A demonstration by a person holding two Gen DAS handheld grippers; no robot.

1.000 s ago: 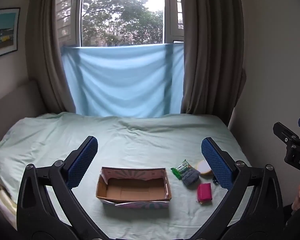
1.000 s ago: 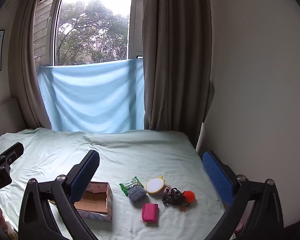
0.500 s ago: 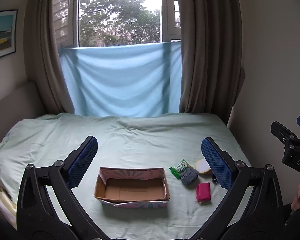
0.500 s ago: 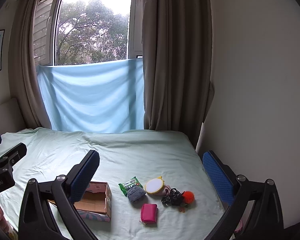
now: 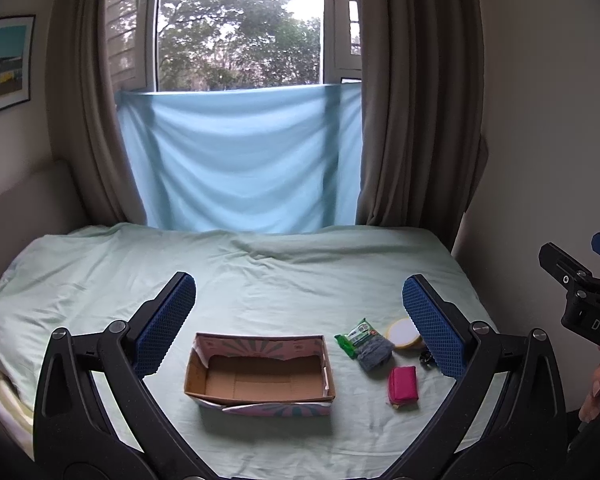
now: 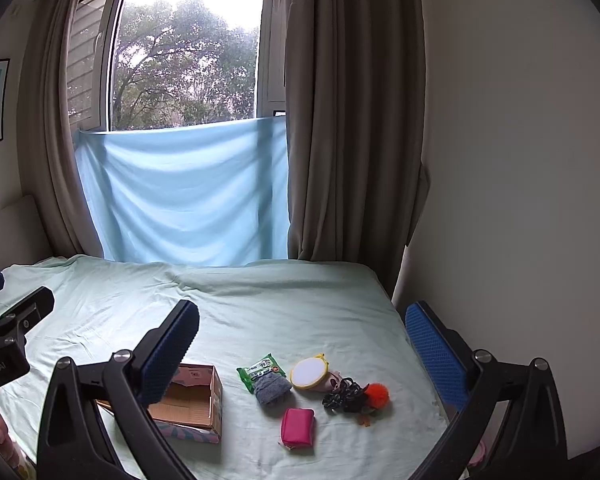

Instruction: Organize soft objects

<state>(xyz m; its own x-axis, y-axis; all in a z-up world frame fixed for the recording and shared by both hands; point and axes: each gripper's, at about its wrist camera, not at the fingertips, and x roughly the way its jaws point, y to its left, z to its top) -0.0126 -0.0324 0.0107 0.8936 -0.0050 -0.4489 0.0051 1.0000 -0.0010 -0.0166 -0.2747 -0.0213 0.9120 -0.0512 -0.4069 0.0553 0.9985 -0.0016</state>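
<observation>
Left wrist view: the left gripper [image 5: 300,320] hangs above a bed [image 5: 260,272] with its blue-padded fingers [image 5: 166,322] spread wide and nothing between them. Below it sits an empty cardboard box [image 5: 260,376] with a pink and teal printed outside. To the right of the box lie a green wipes packet [image 5: 354,336], a grey knitted piece [image 5: 374,354] overlapping it, a round yellow-rimmed item [image 5: 400,332] and a pink pouch [image 5: 403,385]. At the far right edge the right gripper's body shows the letters "DAS". Right wrist view: the right gripper [image 6: 304,348] is likewise spread and empty; a black scrunchie [image 6: 342,396] touches an orange pompom [image 6: 377,395], and the other tool reads "Robot.AI".
</observation>
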